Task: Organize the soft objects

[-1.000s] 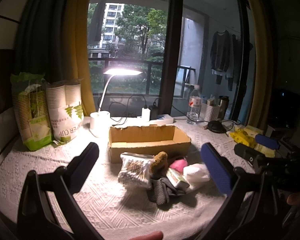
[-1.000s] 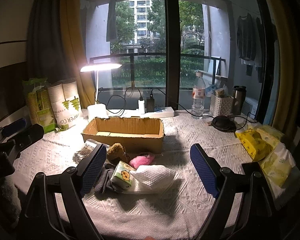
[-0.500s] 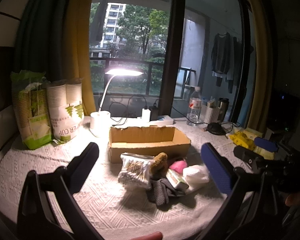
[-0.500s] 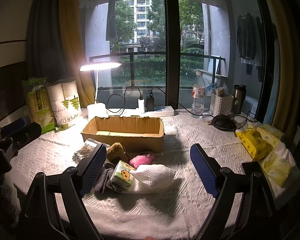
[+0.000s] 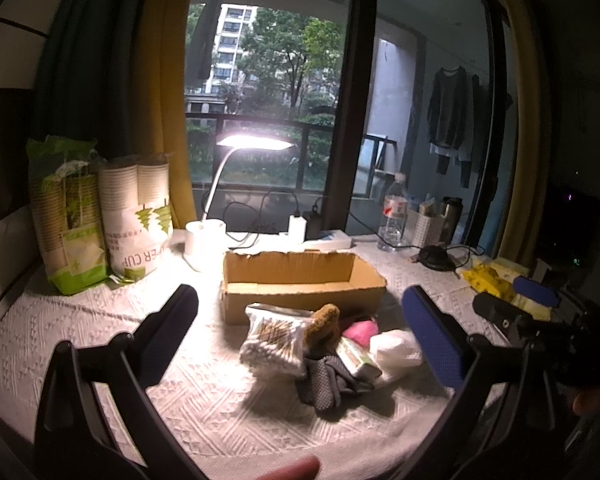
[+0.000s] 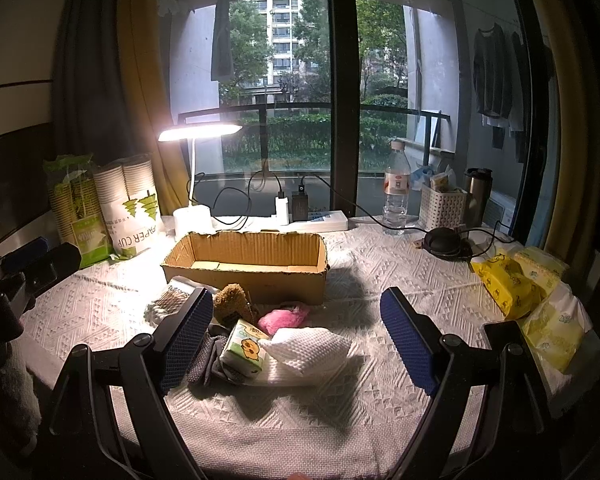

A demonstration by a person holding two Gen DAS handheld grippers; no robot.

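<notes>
A heap of soft items lies on the white tablecloth in front of an empty cardboard box [image 5: 300,280] [image 6: 246,266]: a bag of cotton swabs [image 5: 274,340] [image 6: 168,304], a brown plush piece [image 5: 324,322] [image 6: 232,304], a pink item [image 5: 360,330] [image 6: 282,316], a green tissue pack [image 6: 246,350] [image 5: 356,356], a white cloth [image 6: 308,350] [image 5: 396,350] and a grey glove [image 5: 326,382]. My left gripper [image 5: 296,328] stands open short of the heap. My right gripper [image 6: 296,336] is open too, with the heap between its fingers' line of sight, not touching.
Paper cup sleeves [image 5: 136,220] stand at the back left beside a lit desk lamp [image 5: 208,236]. A power strip [image 6: 320,220], water bottle [image 6: 396,196], white basket [image 6: 442,208] and flask stand along the window. Yellow tissue packs [image 6: 512,284] lie at the right.
Both views have shifted only slightly; the heap and the box lie as before and both grippers stay open.
</notes>
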